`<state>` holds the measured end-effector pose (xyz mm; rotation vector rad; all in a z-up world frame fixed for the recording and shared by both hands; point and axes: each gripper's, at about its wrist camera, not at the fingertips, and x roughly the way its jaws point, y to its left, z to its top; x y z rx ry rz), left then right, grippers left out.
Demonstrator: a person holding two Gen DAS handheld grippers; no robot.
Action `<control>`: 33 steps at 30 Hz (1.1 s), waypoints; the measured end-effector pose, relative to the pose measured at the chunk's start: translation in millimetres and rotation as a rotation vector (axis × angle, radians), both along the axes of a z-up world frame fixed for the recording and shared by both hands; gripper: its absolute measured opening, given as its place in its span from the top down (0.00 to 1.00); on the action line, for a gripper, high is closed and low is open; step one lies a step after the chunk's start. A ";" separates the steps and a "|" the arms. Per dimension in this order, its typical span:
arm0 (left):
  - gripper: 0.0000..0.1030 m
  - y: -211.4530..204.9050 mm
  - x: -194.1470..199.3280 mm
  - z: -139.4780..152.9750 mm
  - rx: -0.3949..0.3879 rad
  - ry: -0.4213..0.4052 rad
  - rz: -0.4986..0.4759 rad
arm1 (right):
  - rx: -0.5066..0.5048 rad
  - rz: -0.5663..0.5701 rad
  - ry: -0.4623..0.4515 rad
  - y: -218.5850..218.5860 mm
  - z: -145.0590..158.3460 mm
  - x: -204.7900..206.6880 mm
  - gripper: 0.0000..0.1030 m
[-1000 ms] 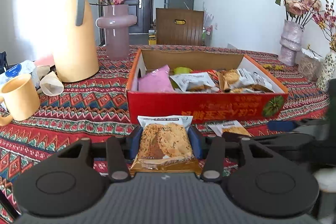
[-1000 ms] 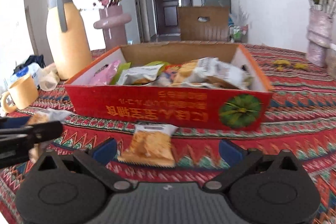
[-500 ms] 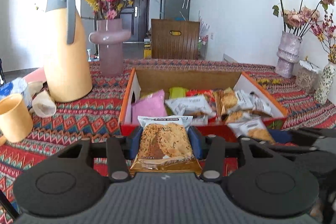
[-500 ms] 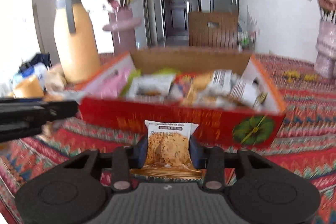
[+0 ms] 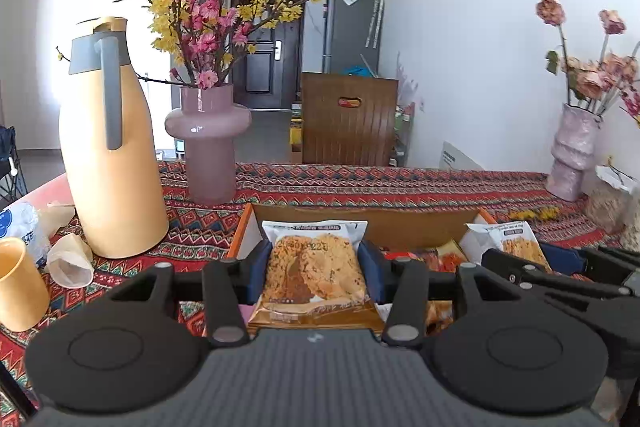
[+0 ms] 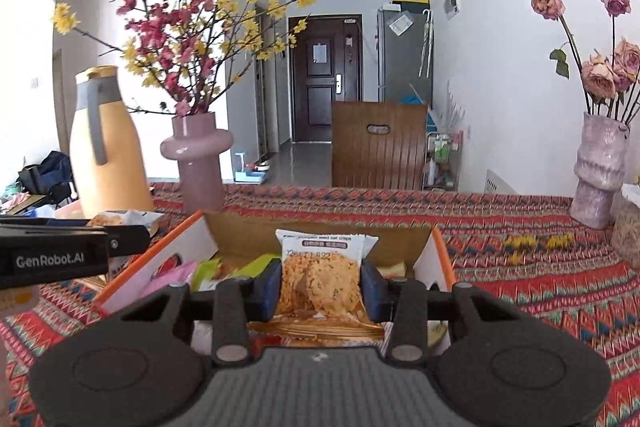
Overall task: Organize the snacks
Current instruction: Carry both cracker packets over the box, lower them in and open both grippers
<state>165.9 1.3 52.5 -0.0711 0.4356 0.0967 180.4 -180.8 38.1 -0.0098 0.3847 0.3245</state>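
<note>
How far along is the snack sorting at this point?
Done: several packets already lie in the orange cardboard box. In hand: the left gripper is shut on a cookie packet and the right gripper on a crisps packet, both held over the box. Left: dropping both in. No loose packets show on the tablecloth, though the grippers hide its near part.

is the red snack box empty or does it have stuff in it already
Not empty. In the right wrist view the box already holds a pink packet and a green packet behind the right claw.
</note>
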 end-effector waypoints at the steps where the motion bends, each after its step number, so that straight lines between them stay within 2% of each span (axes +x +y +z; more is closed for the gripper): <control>1: 0.53 0.1 4.8 -2.4 -0.003 0.000 0.004 | -0.001 -0.004 -0.004 0.6 -0.9 6.4 0.62; 8: 0.53 3.1 39.5 -29.5 -0.005 0.009 0.050 | 0.013 -0.043 0.001 4.4 -23.8 44.8 0.62; 14: 0.53 5.8 48.5 -49.8 0.018 0.012 0.046 | 0.022 -0.051 0.017 1.3 -45.5 54.9 0.61; 19: 0.53 5.9 47.2 -52.9 0.005 0.016 0.031 | 0.023 -0.046 -0.006 2.4 -44.4 47.5 0.61; 26: 0.51 4.6 43.4 -54.3 -0.002 0.001 0.017 | 0.013 -0.052 0.021 4.0 -49.7 50.6 0.59; 29: 0.35 6.6 38.4 -52.1 -0.015 -0.027 0.020 | 0.018 -0.053 0.021 3.3 -50.3 48.4 0.54; 31: 0.12 7.4 32.8 -48.9 -0.017 -0.061 0.033 | 0.030 -0.060 0.012 1.4 -48.8 45.4 0.34; 32: 0.09 7.6 29.5 -47.1 -0.016 -0.082 0.042 | 0.036 -0.065 0.005 0.0 -47.9 43.7 0.28; 33: 0.03 7.7 27.2 -45.7 -0.015 -0.094 0.049 | 0.045 -0.072 -0.003 -2.1 -46.9 41.9 0.16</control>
